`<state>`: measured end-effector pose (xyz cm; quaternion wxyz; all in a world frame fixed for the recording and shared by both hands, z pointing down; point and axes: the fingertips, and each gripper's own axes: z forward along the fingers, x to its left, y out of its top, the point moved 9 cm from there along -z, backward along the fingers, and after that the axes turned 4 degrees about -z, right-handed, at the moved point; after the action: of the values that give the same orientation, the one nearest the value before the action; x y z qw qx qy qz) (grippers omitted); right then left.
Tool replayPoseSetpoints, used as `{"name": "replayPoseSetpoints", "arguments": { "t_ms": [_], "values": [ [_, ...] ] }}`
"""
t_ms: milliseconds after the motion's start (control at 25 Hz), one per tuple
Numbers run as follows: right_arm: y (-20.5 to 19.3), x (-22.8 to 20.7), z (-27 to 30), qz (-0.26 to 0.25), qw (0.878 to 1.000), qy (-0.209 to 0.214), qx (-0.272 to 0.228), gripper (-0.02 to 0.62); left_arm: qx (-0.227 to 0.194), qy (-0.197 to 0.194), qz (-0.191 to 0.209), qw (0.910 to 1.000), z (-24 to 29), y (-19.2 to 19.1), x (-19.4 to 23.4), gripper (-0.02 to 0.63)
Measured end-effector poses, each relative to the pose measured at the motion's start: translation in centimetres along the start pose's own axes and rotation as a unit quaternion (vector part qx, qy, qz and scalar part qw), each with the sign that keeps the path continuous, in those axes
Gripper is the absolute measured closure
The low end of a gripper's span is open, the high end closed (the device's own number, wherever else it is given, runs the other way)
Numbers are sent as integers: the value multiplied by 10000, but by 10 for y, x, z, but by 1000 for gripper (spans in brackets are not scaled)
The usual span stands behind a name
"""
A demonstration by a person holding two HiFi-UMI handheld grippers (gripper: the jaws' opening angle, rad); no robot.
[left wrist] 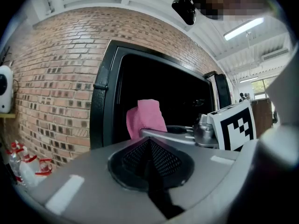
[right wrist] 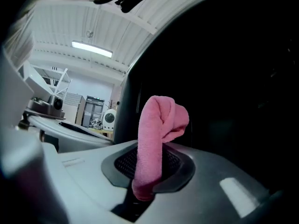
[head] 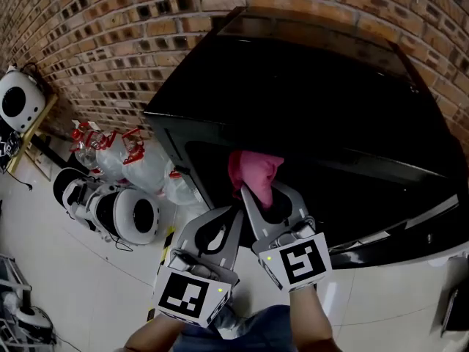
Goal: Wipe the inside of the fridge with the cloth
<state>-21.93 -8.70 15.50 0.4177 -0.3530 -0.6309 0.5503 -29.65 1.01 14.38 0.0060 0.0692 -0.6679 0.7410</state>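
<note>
Facing the fridge's (head: 308,108) dark opening, the pink cloth (head: 254,173) is pinched between the right gripper's (head: 265,193) jaws, its bunched end left free, presumably for wiping. The left gripper (head: 229,217), jaws together on nothing, is kept just outside the fridge, likely for clearance.

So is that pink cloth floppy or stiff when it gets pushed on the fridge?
Probably floppy: the pink cloth folds over at its top above the right tool that pinches it. It looks light, since one pinch holds it up. Its fuzzy surface likely won't slip out easily.
</note>
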Motion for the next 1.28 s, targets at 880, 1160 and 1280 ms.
{"name": "replayPoseSetpoints", "arguments": {
  "t_ms": [880, 1160, 1280],
  "values": [
    [-67, -109, 83, -930, 9867, -719, -1125, 537, -1369, -248, 677, 9879, 82, -91, 7, 594],
    [-71, -126, 109, -1078, 9845, -948, -1008, 537, -1294, -181, 697, 9890, 95, -98, 14, 594],
    [-72, -130, 112, -1098, 9838, -1093, -899, 536, -1284, -210, 711, 9890, 96, -98, 17, 594]
  ]
}}
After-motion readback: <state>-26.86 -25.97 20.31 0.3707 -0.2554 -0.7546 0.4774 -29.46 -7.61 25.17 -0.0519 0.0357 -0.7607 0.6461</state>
